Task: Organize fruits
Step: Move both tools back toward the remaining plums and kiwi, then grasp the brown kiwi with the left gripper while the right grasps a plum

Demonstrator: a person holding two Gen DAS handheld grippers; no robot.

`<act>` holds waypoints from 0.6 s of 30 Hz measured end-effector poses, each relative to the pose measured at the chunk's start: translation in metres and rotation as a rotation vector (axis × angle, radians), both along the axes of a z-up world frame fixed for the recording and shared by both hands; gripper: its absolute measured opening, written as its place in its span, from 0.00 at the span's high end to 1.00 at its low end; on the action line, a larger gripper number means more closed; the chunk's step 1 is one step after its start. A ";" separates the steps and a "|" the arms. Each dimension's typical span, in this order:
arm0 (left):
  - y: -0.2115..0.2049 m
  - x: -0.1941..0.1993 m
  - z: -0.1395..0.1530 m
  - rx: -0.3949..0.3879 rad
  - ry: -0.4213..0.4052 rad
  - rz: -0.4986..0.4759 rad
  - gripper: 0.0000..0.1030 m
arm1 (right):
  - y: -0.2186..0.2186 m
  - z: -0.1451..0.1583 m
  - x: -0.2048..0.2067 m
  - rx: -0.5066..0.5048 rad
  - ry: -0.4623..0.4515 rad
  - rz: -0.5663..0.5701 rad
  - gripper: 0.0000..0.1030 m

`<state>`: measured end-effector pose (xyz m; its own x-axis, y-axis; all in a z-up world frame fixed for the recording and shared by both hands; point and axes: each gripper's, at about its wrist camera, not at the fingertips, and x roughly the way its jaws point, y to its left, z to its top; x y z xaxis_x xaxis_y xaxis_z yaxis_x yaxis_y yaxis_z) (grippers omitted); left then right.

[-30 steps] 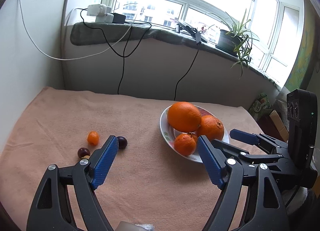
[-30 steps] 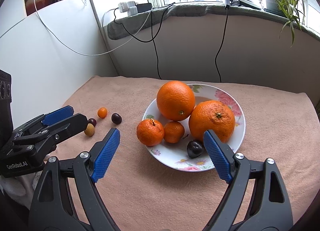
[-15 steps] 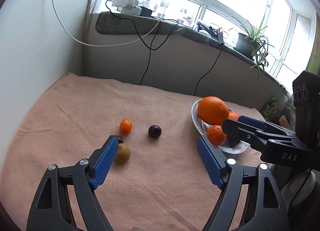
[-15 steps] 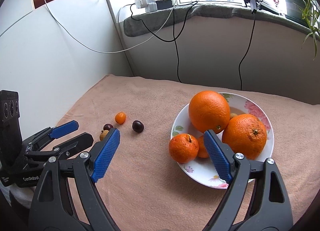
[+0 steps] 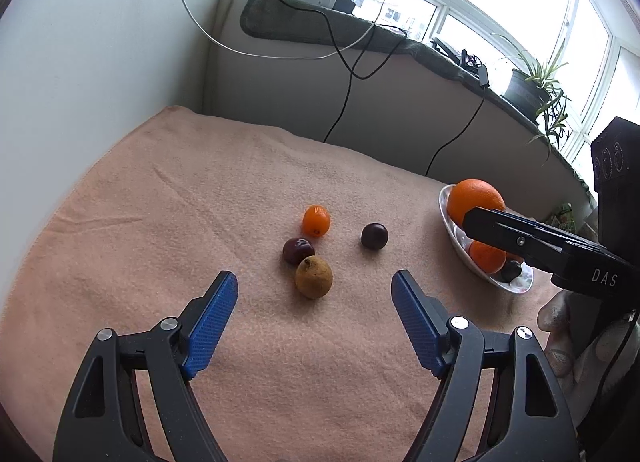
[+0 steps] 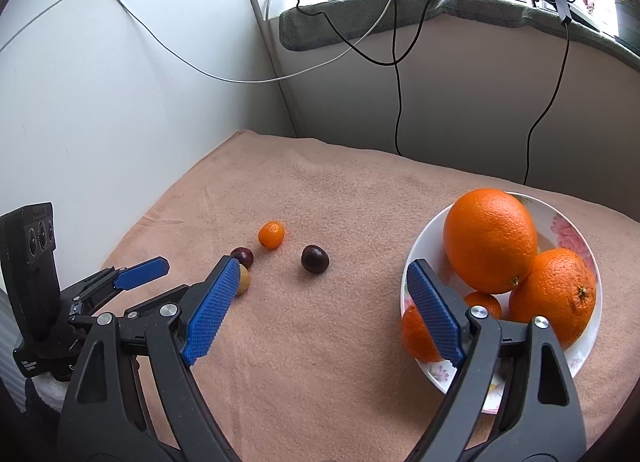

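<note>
The left gripper [image 5: 314,294] hangs over a peach-coloured cloth [image 5: 200,190] with its blue-padded jaws set wide apart and nothing between the pads; they have just been closing a little. Just ahead of its tips lies a cluster of small loose fruit: a yellow-brown fruit [image 5: 314,277] nearest, a dark red one [image 5: 298,250] touching it from behind, and a small orange fruit [image 5: 316,220] just beyond that. A second dark fruit [image 5: 374,236] sits apart from them, towards the plate. The right gripper [image 6: 320,282] is also wide open and grips nothing; its right jaw stands in front of a white flowered plate [image 6: 576,358], and its left jaw partly hides the yellow-brown fruit in the right wrist view. On the plate are a large orange [image 6: 490,240] leaning against a second orange [image 6: 556,294], with two smaller orange fruits [image 6: 416,336] partly hidden behind the jaw, and in the left wrist view a dark fruit [image 5: 511,271] lies near the plate's front rim. A person's fingers [image 5: 554,316] show at the right edge of that view, beneath the right gripper's black body. Cables [image 6: 396,62] hang from the window ledge behind the table.
</note>
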<state>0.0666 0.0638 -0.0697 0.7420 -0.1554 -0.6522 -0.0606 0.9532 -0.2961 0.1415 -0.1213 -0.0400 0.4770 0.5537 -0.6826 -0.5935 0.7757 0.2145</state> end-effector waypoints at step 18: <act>0.001 0.021 -0.020 -0.059 0.077 -0.033 0.50 | 0.054 -0.033 0.026 -0.152 0.049 0.094 0.44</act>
<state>0.0873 0.0652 -0.0901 0.6839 -0.2190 -0.6960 -0.0542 0.9360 -0.3478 0.1671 -0.0678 -0.0731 0.3922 0.4829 -0.7829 -0.6565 0.7431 0.1294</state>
